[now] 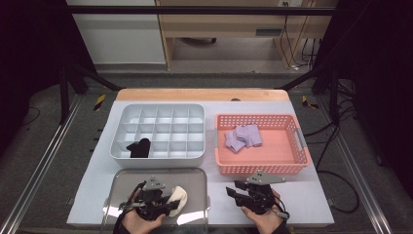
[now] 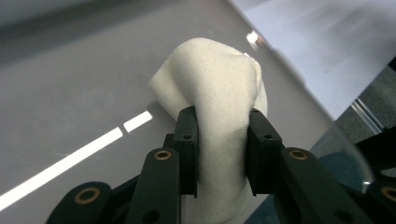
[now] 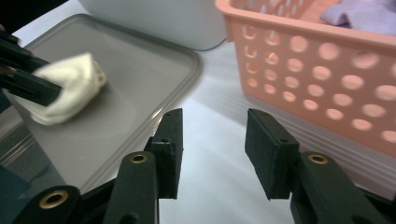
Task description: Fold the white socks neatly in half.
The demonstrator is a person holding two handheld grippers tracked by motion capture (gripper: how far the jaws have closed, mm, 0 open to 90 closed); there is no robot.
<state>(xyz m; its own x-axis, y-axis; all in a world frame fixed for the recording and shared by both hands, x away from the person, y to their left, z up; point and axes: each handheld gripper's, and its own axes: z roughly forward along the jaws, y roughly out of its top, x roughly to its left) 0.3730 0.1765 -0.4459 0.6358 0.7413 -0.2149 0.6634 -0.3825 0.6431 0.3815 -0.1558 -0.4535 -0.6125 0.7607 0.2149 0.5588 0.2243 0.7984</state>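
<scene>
High view: I have the tray (image 1: 124,183) at the counter's (image 1: 311,192) near edge as my landmark; organizer (image 1: 158,131) sits just behind it, basket (image 1: 263,146) behind and to its right.
Left claw (image 2: 219,144): clamped on the white sock (image 2: 215,88), jaws pinching its bunched middle, over the tray's right half.
Right claw (image 3: 212,149): jaws spread wide, holding nothing, hovering over the counter just right of the tray.
Sock: a rolled bundle, loose end bulging past the jaws; I can't tell whether it touches the tray.
Organizer: one black sock (image 1: 140,147) in a front cell nearest the tray.
Basket: purple socks (image 1: 242,137) inside.
Risk: I judge the pinch shallow, so a quick lift could let the roll unravel or slip out.
Risk: the cells look narrow; a trailing end could snag a divider.
</scene>
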